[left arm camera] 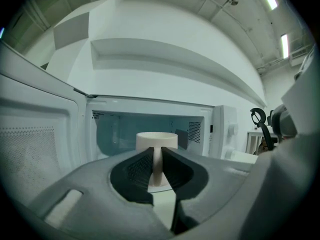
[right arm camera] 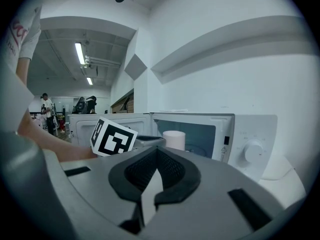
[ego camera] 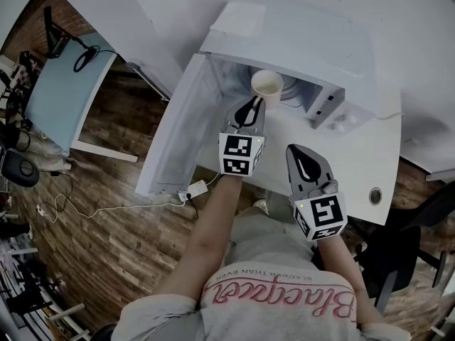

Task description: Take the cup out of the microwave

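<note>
Door point(ego camera: 170, 133) stands open, so that much is done. Left hand-held gripper point(ego camera: 250, 109) sits at the microwave point(ego camera: 313, 48) mouth, jaws a slit apart, with the cup point(ego camera: 266, 84) just beyond them and ungripped. Right hand-held gripper point(ego camera: 304, 163) hangs closed and empty over the surface point(ego camera: 355, 162). Grab and lift-out remain.

Cup point(ego camera: 267, 85): matt, paper-like, cream; microwave point(ego camera: 298, 41): smooth white casing, faintly glossy; floor point(ego camera: 106, 240), lower left: brown wood planks; left gripper point(left arm camera: 156, 152): matt grey plastic, 2 ribbed black pads point(left arm camera: 139, 167); shirt point(ego camera: 270, 290): soft cloth.
</note>
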`<state>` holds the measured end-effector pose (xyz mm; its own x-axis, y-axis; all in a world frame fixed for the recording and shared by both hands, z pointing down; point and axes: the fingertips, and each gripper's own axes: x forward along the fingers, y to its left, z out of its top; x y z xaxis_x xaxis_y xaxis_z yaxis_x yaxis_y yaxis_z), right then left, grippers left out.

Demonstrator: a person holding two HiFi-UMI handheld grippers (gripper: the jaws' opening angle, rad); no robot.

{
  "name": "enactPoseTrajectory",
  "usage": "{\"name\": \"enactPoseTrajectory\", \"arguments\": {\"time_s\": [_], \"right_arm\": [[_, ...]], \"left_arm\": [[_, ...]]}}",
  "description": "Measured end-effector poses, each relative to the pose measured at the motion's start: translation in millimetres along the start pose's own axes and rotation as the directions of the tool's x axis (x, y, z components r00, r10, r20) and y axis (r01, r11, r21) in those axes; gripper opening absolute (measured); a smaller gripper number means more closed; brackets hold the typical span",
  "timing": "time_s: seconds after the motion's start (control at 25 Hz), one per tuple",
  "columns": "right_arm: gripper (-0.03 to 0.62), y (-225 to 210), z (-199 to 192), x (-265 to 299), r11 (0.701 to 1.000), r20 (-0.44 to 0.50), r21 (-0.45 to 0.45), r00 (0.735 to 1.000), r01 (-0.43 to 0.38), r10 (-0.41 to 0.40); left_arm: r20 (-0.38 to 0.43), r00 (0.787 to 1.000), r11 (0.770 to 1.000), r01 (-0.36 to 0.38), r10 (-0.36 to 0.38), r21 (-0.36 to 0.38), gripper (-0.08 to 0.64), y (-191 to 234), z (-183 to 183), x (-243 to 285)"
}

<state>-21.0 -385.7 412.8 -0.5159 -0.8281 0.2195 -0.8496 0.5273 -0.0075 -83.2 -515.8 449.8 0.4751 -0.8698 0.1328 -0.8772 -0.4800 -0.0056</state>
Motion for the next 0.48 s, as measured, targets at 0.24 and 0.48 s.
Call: {"name": "enactPoseTrajectory", "arguments": {"time_s": [0.24,0.48], "right_arm": [[0.008,8,7,-3,1.000,0.002,0.017,1.000,-0.021,0.021],[0.008,13,20,-3,0.999,0.025,0.028,0.999,-0.025,0.024]], "left_arm": [[-0.012,1.000,1.000,0.010,-0.010,0.004,0.051,-4,0,-18],[-0.019,1.000,1.000,0.022,-0.022,0.020,0.051,-10,2,-31]]}}
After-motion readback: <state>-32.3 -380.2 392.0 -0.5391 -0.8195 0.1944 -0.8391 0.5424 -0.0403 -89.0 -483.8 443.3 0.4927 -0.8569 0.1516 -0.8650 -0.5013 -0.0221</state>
